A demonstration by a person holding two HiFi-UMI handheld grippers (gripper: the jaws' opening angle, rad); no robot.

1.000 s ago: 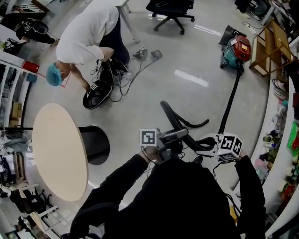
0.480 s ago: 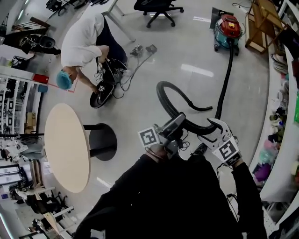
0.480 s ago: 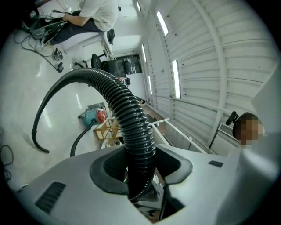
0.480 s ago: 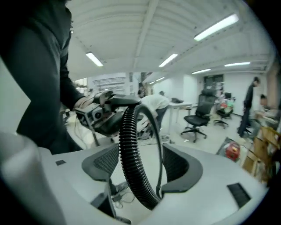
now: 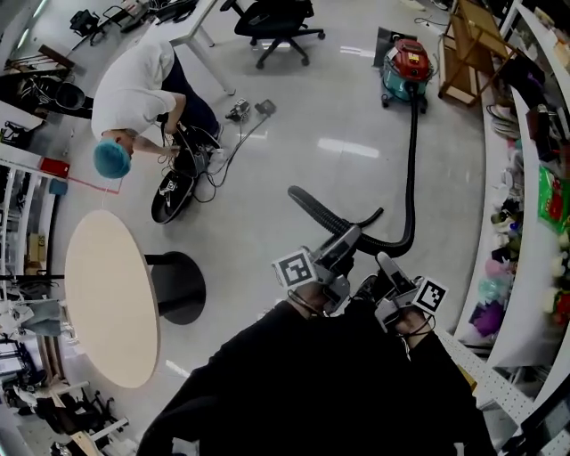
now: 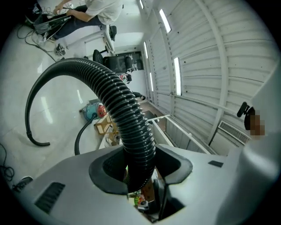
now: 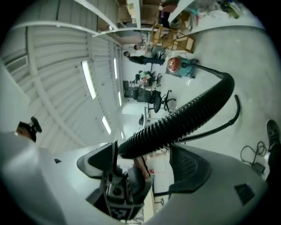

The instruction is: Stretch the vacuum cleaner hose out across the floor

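Note:
A red and teal vacuum cleaner [image 5: 405,67] stands at the far side of the floor. Its black ribbed hose [image 5: 411,160] runs toward me, bends, and rises into my left gripper [image 5: 347,240]. The free end [image 5: 307,205] loops off to the left. In the left gripper view, the left gripper [image 6: 140,165] has just been closing, and its pads now press on the hose [image 6: 127,110]. My right gripper [image 5: 385,267] sits just right of the left one. In the right gripper view, the right gripper [image 7: 145,160] has just been opening. The hose [image 7: 189,114] crosses its wide gap without being clamped.
A person in a white top [image 5: 142,80] crouches at the far left over cables and a black device [image 5: 174,191]. A round table [image 5: 107,294] stands at my left. An office chair [image 5: 276,22] and a wooden frame [image 5: 472,44] stand at the back. Shelving [image 5: 525,178] lines the right side.
The right gripper has rolled over, let go of the hose and come in close beside the left one. The hose loop has swung left and the vacuum now sits farther off.

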